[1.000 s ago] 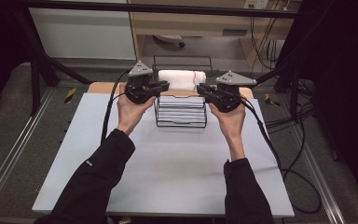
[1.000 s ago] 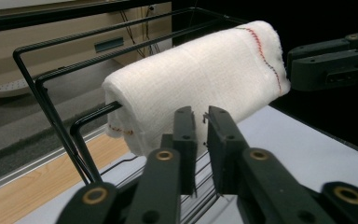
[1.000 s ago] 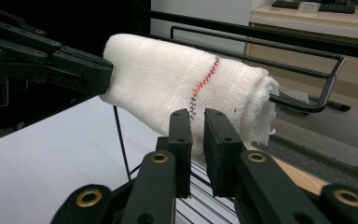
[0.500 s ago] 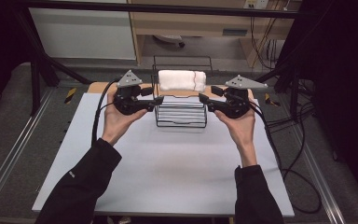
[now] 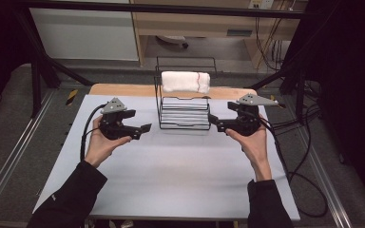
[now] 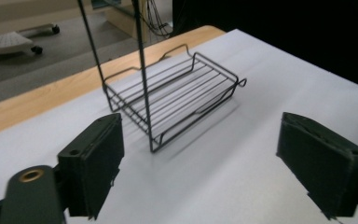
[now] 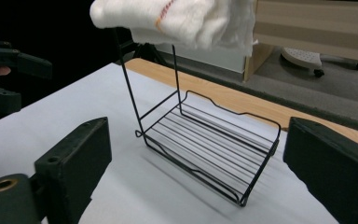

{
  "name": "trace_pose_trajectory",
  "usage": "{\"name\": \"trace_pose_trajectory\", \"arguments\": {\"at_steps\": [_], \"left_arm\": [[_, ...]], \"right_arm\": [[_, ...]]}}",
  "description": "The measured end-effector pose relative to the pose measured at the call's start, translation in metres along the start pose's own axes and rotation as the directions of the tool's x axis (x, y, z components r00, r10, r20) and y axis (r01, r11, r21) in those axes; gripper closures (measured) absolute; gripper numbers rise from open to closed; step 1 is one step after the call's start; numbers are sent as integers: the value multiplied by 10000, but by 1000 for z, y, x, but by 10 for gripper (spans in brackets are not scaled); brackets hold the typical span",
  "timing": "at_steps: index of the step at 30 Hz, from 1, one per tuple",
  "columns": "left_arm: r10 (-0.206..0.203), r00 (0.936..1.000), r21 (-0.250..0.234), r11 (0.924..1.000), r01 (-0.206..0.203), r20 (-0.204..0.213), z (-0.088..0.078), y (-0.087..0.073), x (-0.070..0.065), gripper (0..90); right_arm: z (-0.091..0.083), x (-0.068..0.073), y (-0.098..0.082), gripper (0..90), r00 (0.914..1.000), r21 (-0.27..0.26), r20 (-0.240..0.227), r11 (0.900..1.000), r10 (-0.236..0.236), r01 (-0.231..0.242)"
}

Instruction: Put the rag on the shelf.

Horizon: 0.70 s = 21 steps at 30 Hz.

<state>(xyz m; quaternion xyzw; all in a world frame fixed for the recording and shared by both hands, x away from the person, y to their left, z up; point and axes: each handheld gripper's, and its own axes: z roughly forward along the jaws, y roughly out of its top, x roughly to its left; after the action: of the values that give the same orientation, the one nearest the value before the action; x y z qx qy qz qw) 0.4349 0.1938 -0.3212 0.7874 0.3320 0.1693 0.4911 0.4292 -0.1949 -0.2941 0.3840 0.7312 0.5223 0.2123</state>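
Note:
A black wire rack (image 5: 183,113) stands at the back middle of the white table. A folded white towel (image 5: 185,81) with a thin red stripe lies over its top rail. My left gripper (image 5: 146,129) hovers left of the rack and my right gripper (image 5: 212,121) right of it, both pointing inward at its lower shelf and apart from it. Both pairs of jaws have just been opening and hold nothing. In the left gripper view the rack (image 6: 177,100) lies beyond the wide jaws. The right gripper view shows rack (image 7: 209,144), towel (image 7: 177,21) and the left gripper (image 7: 9,70).
The white table top (image 5: 171,175) ends in a wooden strip (image 5: 123,89) at the back. Black cables (image 5: 299,156) trail off the right side. Dark frame bars (image 5: 43,71) stand at the back corners. A chair base (image 5: 171,42) sits on the floor behind.
Both grippers have let go of the towel's ends, opened, and moved outward, down and toward the person. The towel stays on the rack's top rail.

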Motion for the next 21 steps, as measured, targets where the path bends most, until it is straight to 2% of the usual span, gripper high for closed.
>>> {"name": "trace_pose_trajectory", "arguments": {"at_steps": [4,10,12,15,16,21], "left_arm": [[-259,9996,99,9996,260,-112,-6,-16,5,118],[-444,9988,186,9988,448,-214,-17,-39,11,86],[-438,9988,257,9987,443,-206,-20,-48,12,86],[-440,9988,391,9982,449,-237,-23,-62,13,85],[-479,9985,412,9980,489,-251,-24,-67,13,86],[-356,9975,644,9971,396,-618,-29,-89,15,91]], "right_arm": [[-1,-1,-9,53,10000,-29,-70,10000,63,-63],[-1,-2,-31,33,9998,251,-181,9997,33,-28],[-2,-3,-45,30,9996,380,-251,9992,93,-83],[-2,-5,-54,29,9993,429,-312,9989,222,-209],[-3,-7,-63,27,9989,497,-355,9983,318,-301],[-5,-10,-81,23,9987,772,-332,9964,388,-361]]}}
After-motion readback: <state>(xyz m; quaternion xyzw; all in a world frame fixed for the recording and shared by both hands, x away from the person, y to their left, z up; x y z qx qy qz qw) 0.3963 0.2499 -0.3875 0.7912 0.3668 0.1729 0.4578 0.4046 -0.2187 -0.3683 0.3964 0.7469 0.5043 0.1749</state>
